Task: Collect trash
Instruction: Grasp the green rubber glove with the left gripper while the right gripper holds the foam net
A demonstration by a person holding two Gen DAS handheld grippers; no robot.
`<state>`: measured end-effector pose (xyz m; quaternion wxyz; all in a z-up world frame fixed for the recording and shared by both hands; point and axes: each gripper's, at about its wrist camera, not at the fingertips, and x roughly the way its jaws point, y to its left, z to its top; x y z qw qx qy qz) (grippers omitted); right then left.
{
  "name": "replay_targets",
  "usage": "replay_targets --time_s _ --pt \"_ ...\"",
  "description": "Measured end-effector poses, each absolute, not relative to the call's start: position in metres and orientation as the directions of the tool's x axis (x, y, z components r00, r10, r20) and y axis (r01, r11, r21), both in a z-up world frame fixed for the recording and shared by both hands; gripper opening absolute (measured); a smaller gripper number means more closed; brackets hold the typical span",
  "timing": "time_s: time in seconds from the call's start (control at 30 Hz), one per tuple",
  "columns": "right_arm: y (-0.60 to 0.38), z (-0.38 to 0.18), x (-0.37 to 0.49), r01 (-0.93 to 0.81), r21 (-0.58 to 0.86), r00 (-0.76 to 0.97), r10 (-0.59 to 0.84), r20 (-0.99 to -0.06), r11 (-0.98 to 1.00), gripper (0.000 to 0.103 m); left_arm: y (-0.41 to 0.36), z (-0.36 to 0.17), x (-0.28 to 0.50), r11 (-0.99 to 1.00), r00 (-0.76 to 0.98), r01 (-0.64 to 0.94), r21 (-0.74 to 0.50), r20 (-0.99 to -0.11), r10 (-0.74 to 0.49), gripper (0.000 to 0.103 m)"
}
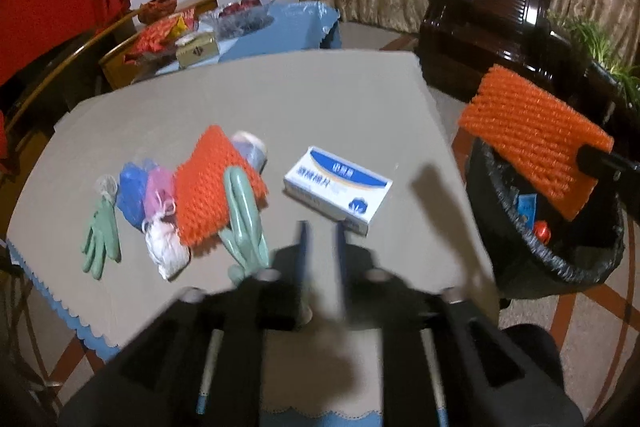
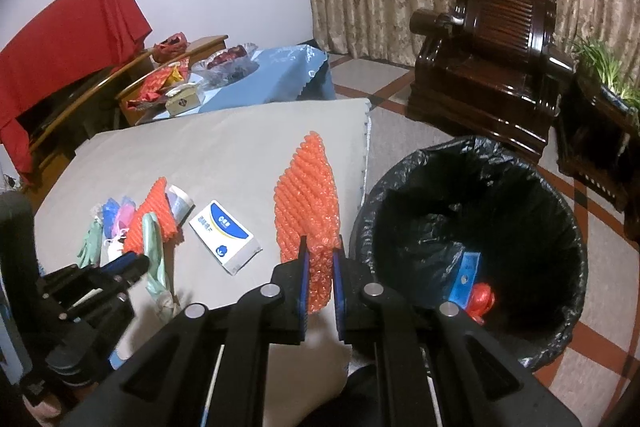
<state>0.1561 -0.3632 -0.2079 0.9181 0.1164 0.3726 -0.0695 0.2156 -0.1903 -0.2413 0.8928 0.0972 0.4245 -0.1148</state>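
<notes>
Right claw (image 2: 320,247): closed on the near end of an orange foam net sleeve (image 2: 308,195), which stands up between its blue pads.
Held sleeve, long axis: it runs away from the claw toward the far side, tip highest; in the left wrist view the same sleeve (image 1: 536,135) hangs over the bin's far rim.
Trash bin (image 2: 560,187): black-lined, on the floor just right of the desk (image 2: 224,147), already holding a blue piece and something red.
Key relation: the bin mouth lies to the right of the right claw, so the drop likely calls for a short carry rightward before letting go.
Left claw (image 1: 320,247): partly open with nothing between its pads, hovering over the near desk edge; the view is blurred, so the exact gap is hard to judge.
Remaining trash: a white and blue box (image 1: 338,185) lies just beyond the left claw, long axis slanting from far left to near right.
Pile at left: a second orange sleeve (image 1: 212,187), green gloves (image 1: 244,219) and crumpled plastic bags (image 1: 148,191) touch one another.
Nearer hand: the left claw is closer to the box and pile.
</notes>
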Motion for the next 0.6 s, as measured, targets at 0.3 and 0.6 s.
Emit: replay_targets --time_s 0.3,0.6 --pt "-0.354 -0.229 0.169 0.207 0.171 0.683 -0.017 -0.731 0.963 0.010 -0.171 -0.263 0.218 0.962 0.599 0.258 0.086 -0.796 -0.090 0.068" --pt "-0.340 -0.231 0.172 0.196 0.173 0.679 -0.007 -0.734 0.965 0.010 -0.145 -0.302 0.230 0.976 0.523 0.194 0.096 -0.852 -0.020 0.067"
